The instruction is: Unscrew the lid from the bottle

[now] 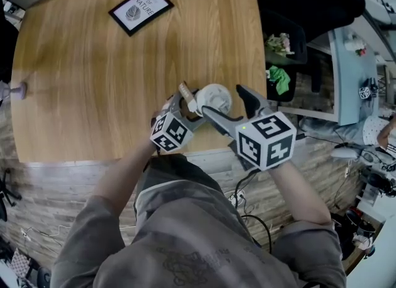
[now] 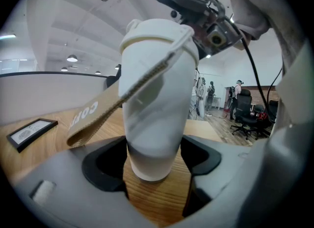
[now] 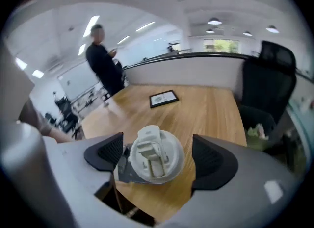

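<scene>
My left gripper (image 2: 153, 165) pinches the white bottle (image 2: 156, 109) low, standing on the worktop (image 1: 93, 82); my right gripper (image 1: 224, 100) is spread around its lid (image 3: 156, 159), not touching.

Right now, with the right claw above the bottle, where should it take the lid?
Take the lid by its round outer rim, from above: the bottle stands upright, held low by the left claw, and the open right claw straddles the lid. Probably best to stay clear of the raised flip catch.

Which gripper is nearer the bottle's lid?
Right. The right gripper straddles the lid from above, jaws open, gaps either side; the left gripper clamps the bottle low on its body.
</scene>
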Demonstrator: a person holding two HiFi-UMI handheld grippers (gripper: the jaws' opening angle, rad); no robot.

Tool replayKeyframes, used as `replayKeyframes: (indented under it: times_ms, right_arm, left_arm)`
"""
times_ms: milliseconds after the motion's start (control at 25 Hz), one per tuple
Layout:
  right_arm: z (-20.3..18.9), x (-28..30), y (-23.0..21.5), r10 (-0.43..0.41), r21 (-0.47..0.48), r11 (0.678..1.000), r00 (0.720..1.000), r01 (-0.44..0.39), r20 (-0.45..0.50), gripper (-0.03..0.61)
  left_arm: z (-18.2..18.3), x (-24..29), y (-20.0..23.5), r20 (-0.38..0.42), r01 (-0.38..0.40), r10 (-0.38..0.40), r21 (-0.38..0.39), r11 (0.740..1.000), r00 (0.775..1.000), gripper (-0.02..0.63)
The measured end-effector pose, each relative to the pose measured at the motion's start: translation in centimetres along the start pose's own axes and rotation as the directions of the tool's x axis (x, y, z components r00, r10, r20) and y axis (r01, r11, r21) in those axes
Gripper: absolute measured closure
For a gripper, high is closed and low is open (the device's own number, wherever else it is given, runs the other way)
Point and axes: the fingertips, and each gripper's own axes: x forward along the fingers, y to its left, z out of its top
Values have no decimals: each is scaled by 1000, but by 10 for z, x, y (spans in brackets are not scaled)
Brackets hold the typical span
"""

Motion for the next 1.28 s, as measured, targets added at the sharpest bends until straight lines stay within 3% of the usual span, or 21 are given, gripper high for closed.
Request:
replayKeyframes:
  times_ms: [80,160,280,360,720,920,1120,1280]
  right_arm:
    - [-4,0,-1,-60,172,984,997,52,45,144]
    - [-9,2,-6,-144,264,957,988,124,56,144]
    - [-19,10,-12,-215,341,921,976,189,40,145]
    - [-23,15,-9,-219,347,917,975,195,31,146]
    - [-28,29,-9,-255,246,937,967,247,0,146]
    - [-29,31,-6,-218,106,969,975,222,-46,144]
    - [-30,32,-1,-126,-74,990,986,118,-106,143]
    - [-36,35,3,-21,-271,962,975,-40,-220,141]
  left_arm:
    - [0,-1,1,-2,-3,3,-1,1000,1000,275]
    - [1,0,2,-3,-5,5,0,1000,1000,274]
    - [1,0,1,-5,-5,5,2,1000,1000,273]
    - [1,1,1,-6,-6,6,1,1000,1000,275]
    - [0,1,1,-7,-10,10,-5,1000,1000,275]
    - [1,0,1,-8,-10,10,-5,1000,1000,275]
    - [1,0,1,-10,-11,11,-7,1000,1000,275]
    - [0,1,1,-12,-11,11,0,1000,1000,276]
